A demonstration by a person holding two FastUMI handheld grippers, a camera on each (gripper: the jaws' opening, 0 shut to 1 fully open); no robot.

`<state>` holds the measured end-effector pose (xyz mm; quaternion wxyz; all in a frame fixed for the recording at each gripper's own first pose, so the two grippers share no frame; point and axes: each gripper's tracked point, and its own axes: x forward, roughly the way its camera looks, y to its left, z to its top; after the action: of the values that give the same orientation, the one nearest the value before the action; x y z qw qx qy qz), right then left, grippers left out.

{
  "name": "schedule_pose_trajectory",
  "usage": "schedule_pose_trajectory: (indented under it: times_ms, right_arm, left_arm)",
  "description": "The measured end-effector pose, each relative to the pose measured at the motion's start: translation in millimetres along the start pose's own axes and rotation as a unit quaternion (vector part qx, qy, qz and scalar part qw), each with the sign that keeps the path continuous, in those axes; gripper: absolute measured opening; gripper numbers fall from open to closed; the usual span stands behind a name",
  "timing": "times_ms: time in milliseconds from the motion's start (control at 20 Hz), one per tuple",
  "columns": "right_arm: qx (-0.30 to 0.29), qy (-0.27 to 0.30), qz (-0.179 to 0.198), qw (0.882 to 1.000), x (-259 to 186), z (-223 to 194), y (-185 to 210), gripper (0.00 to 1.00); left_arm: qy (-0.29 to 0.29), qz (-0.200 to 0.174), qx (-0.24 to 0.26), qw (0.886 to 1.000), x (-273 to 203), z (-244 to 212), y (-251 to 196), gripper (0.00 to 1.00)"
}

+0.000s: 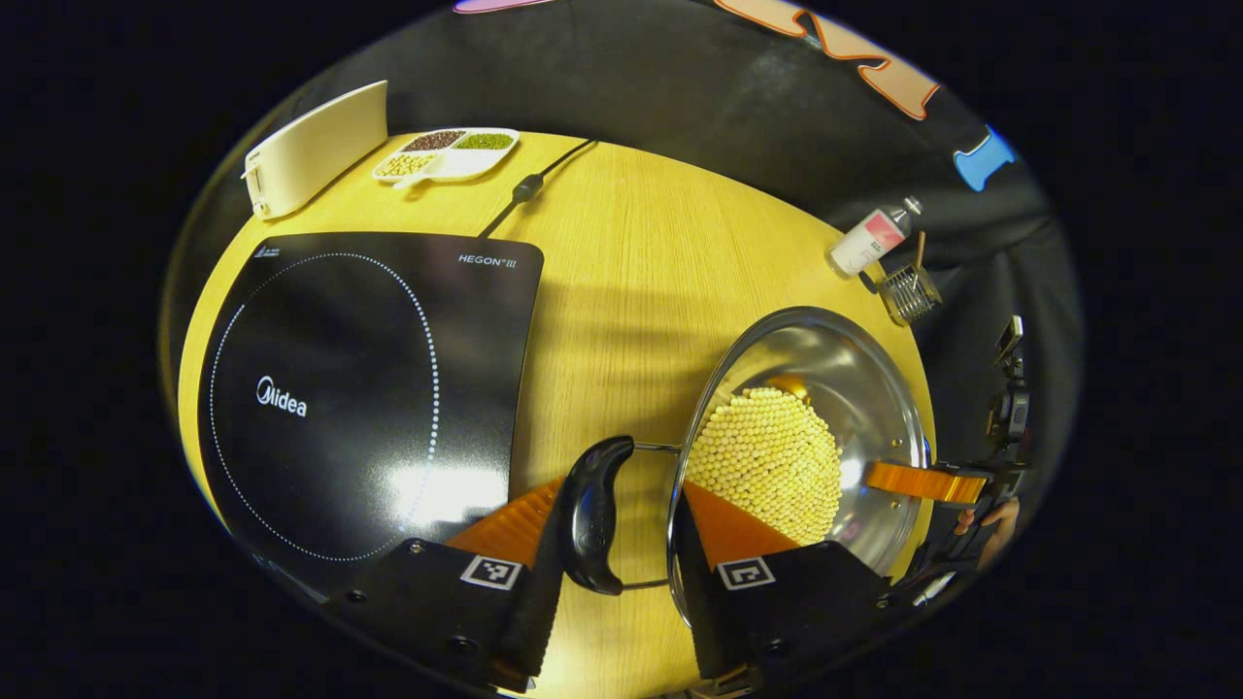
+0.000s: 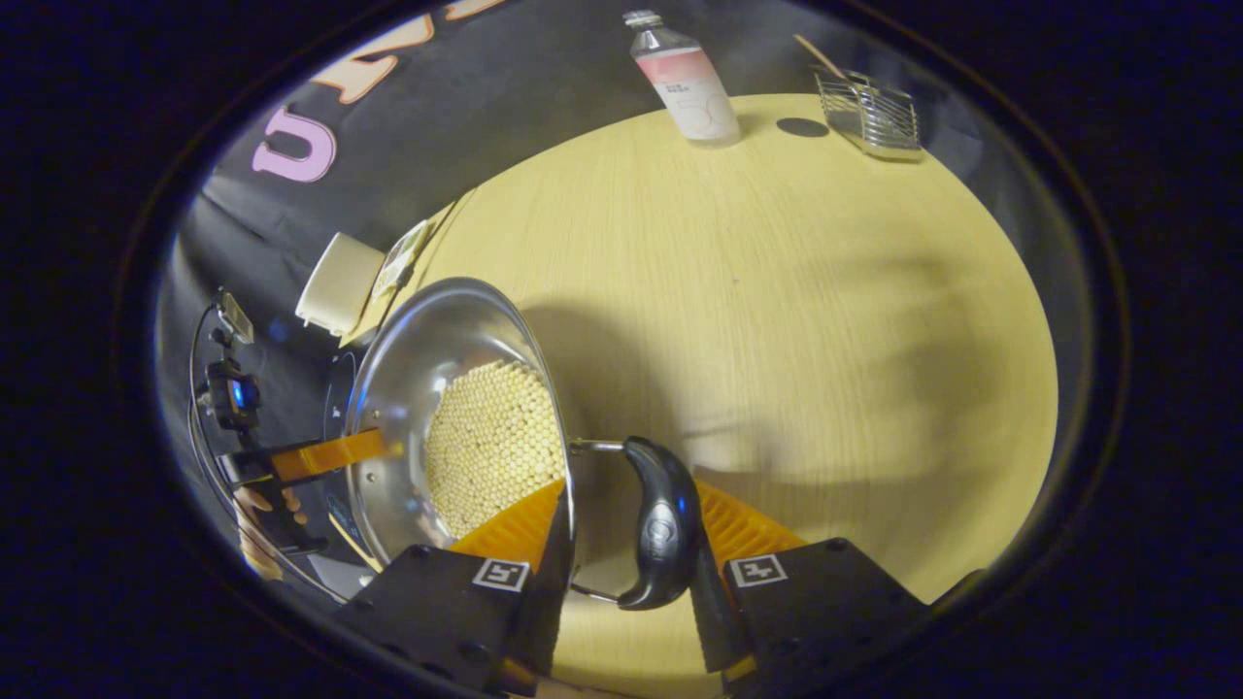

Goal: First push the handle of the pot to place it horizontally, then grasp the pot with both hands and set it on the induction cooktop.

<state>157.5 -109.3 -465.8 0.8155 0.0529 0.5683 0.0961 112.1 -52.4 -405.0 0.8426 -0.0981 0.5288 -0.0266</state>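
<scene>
A steel pot (image 1: 855,388) holding pale beans (image 1: 767,461) sits on the wooden table (image 1: 631,272), right of the black induction cooktop (image 1: 369,388). Its black side handle (image 1: 592,515) lies flat between the fingers of my left gripper (image 1: 621,490): one finger is outside the handle, the other inside the rim, both touching. In the right gripper view the pot (image 2: 427,349) has its opposite handle (image 2: 665,524) held the same way by my right gripper (image 2: 631,485). Each view also shows the other gripper's finger (image 1: 923,482) (image 2: 325,456) across the pot.
Behind the cooktop lie a cream case (image 1: 311,146), a divided dish of beans (image 1: 447,153) and the power cable (image 1: 529,184). A bottle (image 2: 685,83) and a wire basket (image 2: 869,116) stand at the table's far edge. A hand (image 2: 257,515) holds the left gripper.
</scene>
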Motion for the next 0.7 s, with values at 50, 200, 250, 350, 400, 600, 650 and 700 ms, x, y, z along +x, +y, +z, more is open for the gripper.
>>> schedule_pose_trajectory:
  times_ms: [50, 200, 250, 350, 400, 600, 650, 700]
  right_arm:
    - [-0.008, -0.008, -0.008, 1.0, 0, 0, -2, 0.54]
    - [-0.009, -0.004, -0.017, 1.0, -12, -12, -7, 0.54]
    - [-0.003, -0.004, -0.021, 1.0, -16, -17, -10, 0.54]
    - [-0.002, -0.004, -0.028, 1.0, -27, -27, -15, 0.54]
    - [0.001, -0.006, -0.031, 1.0, -33, -31, -17, 0.54]
    - [0.005, -0.008, -0.037, 0.999, -59, -42, -11, 0.54]
    - [0.005, -0.009, -0.037, 0.999, -63, -45, -7, 0.54]
    - [0.004, -0.011, -0.036, 0.999, -67, -49, -2, 0.54]
  left_arm:
    - [0.0, 0.0, -0.005, 1.0, -1, -2, -1, 0.58]
    - [-0.001, 0.0, -0.003, 1.0, -10, -13, -8, 0.57]
    - [-0.007, -0.003, 0.002, 1.0, -15, -14, -12, 0.6]
    - [-0.009, -0.006, 0.005, 1.0, -24, -20, -19, 0.56]
    - [-0.01, -0.007, 0.007, 1.0, -28, -23, -22, 0.56]
    - [-0.013, -0.007, 0.017, 1.0, -50, -31, -29, 0.55]
    - [-0.012, -0.007, 0.019, 1.0, -55, -32, -28, 0.56]
    - [-0.013, -0.005, 0.02, 1.0, -62, -34, -26, 0.58]
